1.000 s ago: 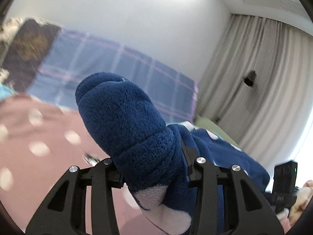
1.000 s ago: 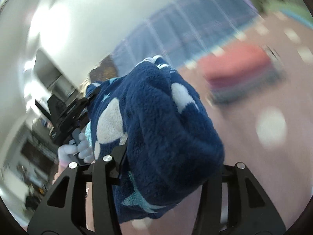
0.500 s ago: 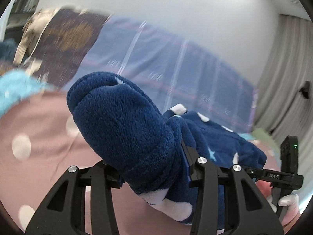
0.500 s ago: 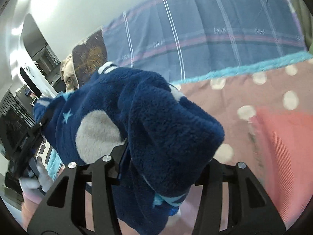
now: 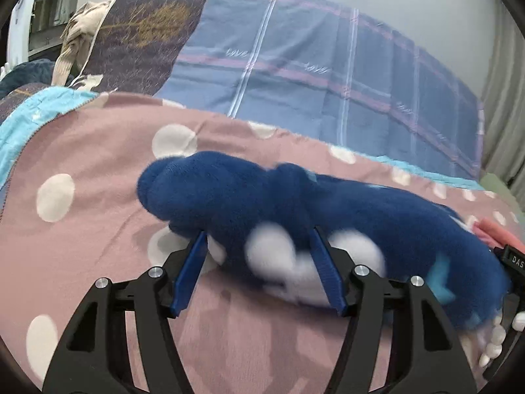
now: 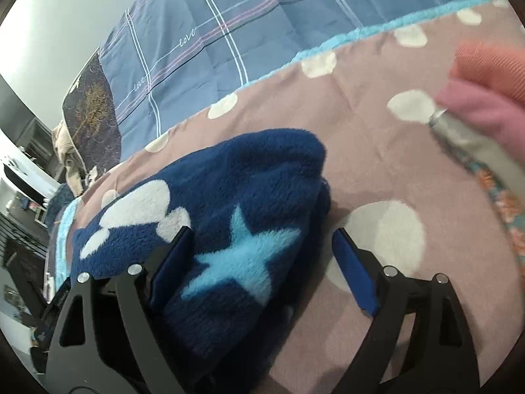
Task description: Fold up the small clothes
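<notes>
A dark blue fleece garment with white patches and a light blue star lies bunched on the pink dotted blanket. My left gripper is low over the blanket and its jaws are opening. The garment's left end sits between them, and the left pad stands clear of the fleece. My right gripper is also opening over the garment's other end. Its right finger is well apart from the cloth, and the left finger rests against the fleece without pinching it.
A stack of folded coral and pink clothes lies at the right on the blanket. Behind it are a blue plaid sheet and a dark tree-print pillow. A gloved hand shows at the left view's right edge.
Both grippers came down from the air to the blanket with the garment. Their jaws have spread, and the fleece now lies on the blanket instead of hanging pinched.
</notes>
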A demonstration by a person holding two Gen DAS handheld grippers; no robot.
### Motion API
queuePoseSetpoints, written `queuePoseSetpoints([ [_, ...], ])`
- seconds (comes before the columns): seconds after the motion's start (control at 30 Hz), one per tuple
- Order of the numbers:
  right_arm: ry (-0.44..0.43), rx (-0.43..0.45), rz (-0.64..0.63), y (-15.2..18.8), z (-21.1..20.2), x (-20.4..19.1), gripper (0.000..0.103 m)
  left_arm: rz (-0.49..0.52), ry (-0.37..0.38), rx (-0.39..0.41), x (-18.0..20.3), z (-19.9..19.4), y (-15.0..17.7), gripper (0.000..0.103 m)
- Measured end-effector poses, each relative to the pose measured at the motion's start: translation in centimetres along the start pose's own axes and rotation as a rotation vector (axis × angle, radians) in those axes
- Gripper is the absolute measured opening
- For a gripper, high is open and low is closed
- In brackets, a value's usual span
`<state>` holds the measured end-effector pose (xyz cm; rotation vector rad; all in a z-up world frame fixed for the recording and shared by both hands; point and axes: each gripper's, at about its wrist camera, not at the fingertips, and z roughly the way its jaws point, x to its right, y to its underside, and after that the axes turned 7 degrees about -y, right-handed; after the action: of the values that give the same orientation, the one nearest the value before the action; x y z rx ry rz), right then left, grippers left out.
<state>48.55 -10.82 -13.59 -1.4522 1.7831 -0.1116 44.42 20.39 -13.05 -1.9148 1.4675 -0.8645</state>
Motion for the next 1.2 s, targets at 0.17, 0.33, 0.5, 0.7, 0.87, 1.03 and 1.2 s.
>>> queuePoseSetpoints([
  [0.17, -0.028, 0.100, -0.214, 3.9, -9.5, -2.8, 0.087, 0.125, 0.097, 0.077, 1.9, -8.9, 4.1, 0.070],
  [0.33, 0.073, 0.148, -0.406, 11.7, -17.3, -2.7, 0.094, 0.154, 0.110, 0.151, 4.6, -18.5, 10.0, 0.084],
  [0.5, 0.073, 0.208, -0.384, 19.3, -26.3, -2.0, 0.100, 0.203, 0.130, 0.311, 8.2, -29.2, 14.7, 0.102],
  [0.7, 0.151, 0.369, -0.397, 26.0, -35.2, -3.8, 0.101, 0.201, 0.107, 0.386, 10.8, -38.6, 17.7, 0.102],
  [0.87, 0.081, 0.359, -0.344, 28.4, -39.1, -3.9, 0.101, 0.242, 0.010, 0.395, 12.0, -42.8, 19.7, 0.102],
  [1.03, 0.074, 0.396, -0.342, 30.1, -42.1, -4.5, 0.101, 0.249, 0.013, 0.378, 12.4, -45.3, 21.4, 0.102],
  [1.2, 0.059, 0.384, -0.295, 31.2, -43.6, -4.2, 0.101, 0.269, -0.041, 0.373, 12.8, -46.0, 23.0, 0.102],
])
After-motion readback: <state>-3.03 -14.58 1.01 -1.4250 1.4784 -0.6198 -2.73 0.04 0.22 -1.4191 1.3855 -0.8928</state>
